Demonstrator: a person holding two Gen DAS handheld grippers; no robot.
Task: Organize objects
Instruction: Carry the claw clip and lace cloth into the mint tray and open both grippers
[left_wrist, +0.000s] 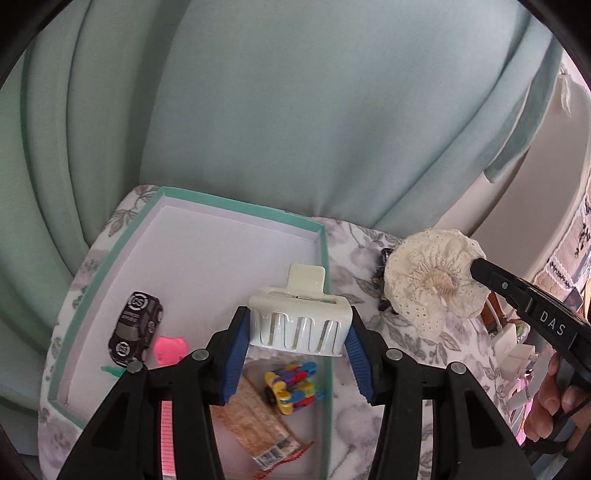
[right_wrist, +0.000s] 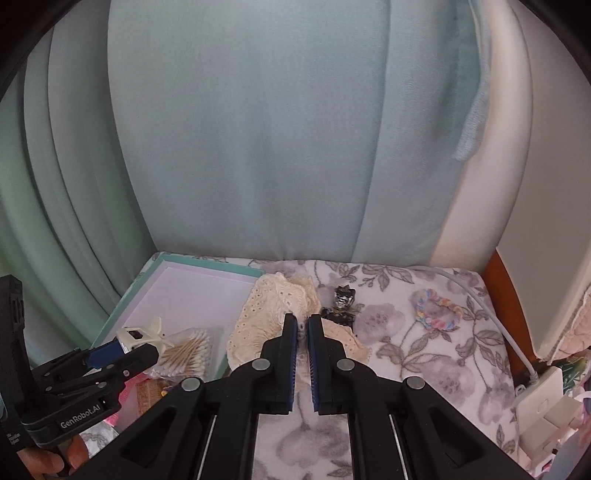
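My left gripper (left_wrist: 297, 332) is shut on a white slotted plastic holder (left_wrist: 299, 325), held over the teal-rimmed white box (left_wrist: 207, 254). In the box lie a black toy car (left_wrist: 135, 328), a pink heart-shaped piece (left_wrist: 170, 349), a multicoloured toy (left_wrist: 293, 386) and a wrapped snack bar (left_wrist: 255, 421). My right gripper (right_wrist: 302, 325) is shut on a cream lace scrunchie (right_wrist: 269, 321), lifted just right of the box; the same scrunchie (left_wrist: 434, 280) shows in the left wrist view. A bag of cotton swabs (right_wrist: 192, 350) sits in the box.
A floral cloth (right_wrist: 424, 354) covers the surface. On it lie a small black trinket (right_wrist: 341, 306) and a pastel crochet ring (right_wrist: 437, 308). A white charger with cable (right_wrist: 539, 398) sits at the right edge. Pale green curtains (right_wrist: 240, 147) hang behind.
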